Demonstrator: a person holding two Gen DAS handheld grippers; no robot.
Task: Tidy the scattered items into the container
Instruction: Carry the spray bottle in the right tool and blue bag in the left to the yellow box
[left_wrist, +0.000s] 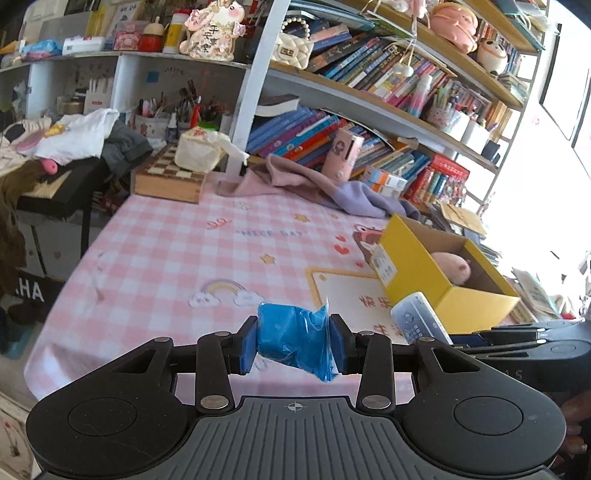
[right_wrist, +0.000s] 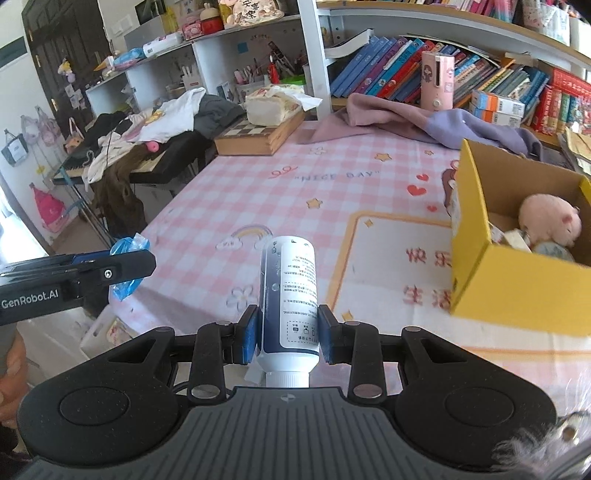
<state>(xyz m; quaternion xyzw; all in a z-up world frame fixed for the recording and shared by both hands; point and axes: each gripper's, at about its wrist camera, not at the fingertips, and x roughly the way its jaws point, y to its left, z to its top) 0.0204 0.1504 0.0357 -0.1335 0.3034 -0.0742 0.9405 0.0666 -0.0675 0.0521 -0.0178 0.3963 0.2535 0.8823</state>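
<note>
My left gripper (left_wrist: 293, 341) is shut on a crumpled blue plastic bag (left_wrist: 291, 339) above the near edge of the pink checked table (left_wrist: 177, 251). In the right wrist view that bag (right_wrist: 129, 245) shows at the far left beside the left gripper (right_wrist: 142, 264). My right gripper (right_wrist: 288, 330) is shut on a white and blue tube (right_wrist: 290, 295), cap toward the camera; its tip (left_wrist: 419, 317) appears in the left wrist view. The yellow cardboard box (left_wrist: 413, 269) stands open at the right, holding a pink plush toy (right_wrist: 550, 221) and other small items.
A wooden chessboard box (right_wrist: 258, 138) with a tissue pack on top sits at the table's far left. Pink and purple cloths (right_wrist: 406, 118) lie along the back, before bookshelves (left_wrist: 369, 55). A side stand piled with clothes (right_wrist: 147, 129) stands left of the table.
</note>
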